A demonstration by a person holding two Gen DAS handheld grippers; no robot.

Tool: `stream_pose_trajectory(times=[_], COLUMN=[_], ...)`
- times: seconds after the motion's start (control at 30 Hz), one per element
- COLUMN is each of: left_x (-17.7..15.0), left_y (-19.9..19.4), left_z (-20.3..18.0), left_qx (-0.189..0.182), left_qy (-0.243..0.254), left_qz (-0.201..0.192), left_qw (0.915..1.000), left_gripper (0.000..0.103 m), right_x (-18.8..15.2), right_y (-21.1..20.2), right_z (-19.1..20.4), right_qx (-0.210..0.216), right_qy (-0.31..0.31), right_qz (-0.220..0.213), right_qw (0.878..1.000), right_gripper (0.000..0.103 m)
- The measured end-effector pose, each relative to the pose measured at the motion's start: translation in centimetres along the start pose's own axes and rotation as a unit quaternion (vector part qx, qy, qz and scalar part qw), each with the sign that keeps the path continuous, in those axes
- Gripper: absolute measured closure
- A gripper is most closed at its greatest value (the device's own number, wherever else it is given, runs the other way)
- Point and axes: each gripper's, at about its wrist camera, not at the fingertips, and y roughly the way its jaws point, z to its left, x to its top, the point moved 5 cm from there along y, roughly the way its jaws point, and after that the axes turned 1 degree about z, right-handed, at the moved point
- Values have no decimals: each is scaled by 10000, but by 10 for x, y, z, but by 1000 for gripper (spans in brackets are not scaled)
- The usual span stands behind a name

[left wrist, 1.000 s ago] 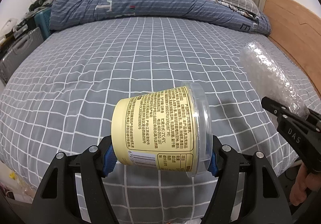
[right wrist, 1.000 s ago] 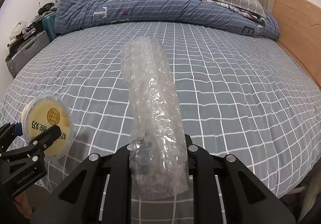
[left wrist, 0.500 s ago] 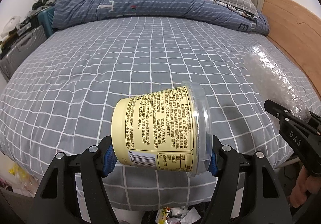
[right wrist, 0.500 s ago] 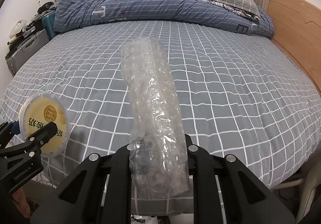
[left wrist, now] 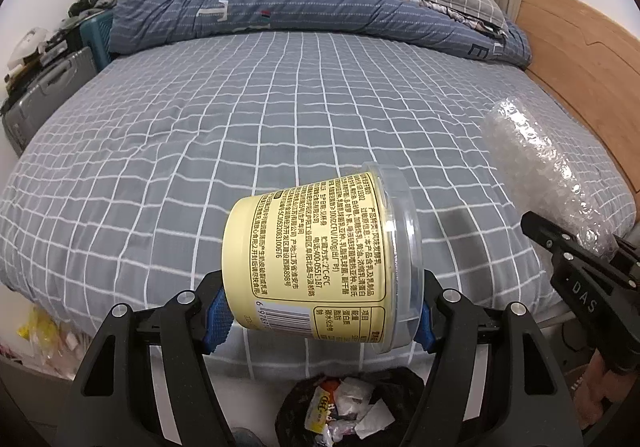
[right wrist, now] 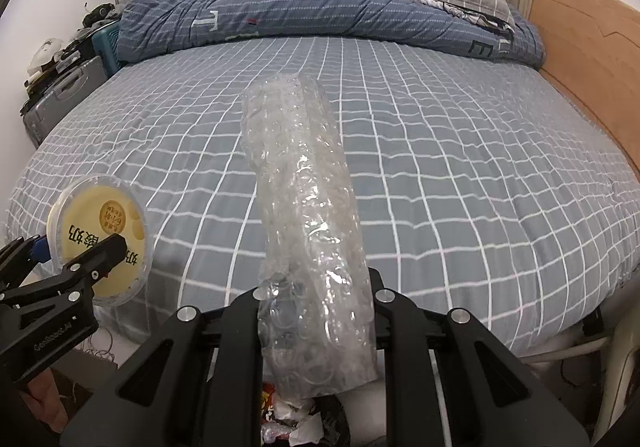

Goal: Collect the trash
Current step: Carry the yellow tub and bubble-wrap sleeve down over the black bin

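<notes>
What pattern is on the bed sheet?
Grey with a white grid check; the bed sheet shows best in the left wrist view.

The yogurt tub [left wrist: 320, 259] was glossy pale-yellow plastic under a clear plastic lid [left wrist: 404, 267]. The bubble wrap roll [right wrist: 308, 231] looked shiny and crinkled. The bed sheet [left wrist: 240, 127] was matt checked cloth, the headboard [left wrist: 584, 59] smooth wood.

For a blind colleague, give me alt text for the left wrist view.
The left gripper clamps a yellow yogurt tub sideways above a grey checked bed; below sits a black trash bag, and at right the right gripper holds a bubble wrap roll.
</notes>
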Motion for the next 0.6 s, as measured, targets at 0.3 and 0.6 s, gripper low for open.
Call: stream_pose_trajectory(times=[0.3,0.6], left_x=[-25,-47], left_y=[-17,-36], left_z=[-5,-7], left_qx=[-12,-39], left_qy=[11,-17], left_qz=[47,50], left_qw=[10000,10000], left_gripper=[35,35], right_x=[-26,-56], right_y=[-15,-32], right_z=[9,16], right_qx=[76,109], right_qy=[-43,-50], right_qz=[61,158], right_qw=[9999,9998], right_gripper=[87,87])
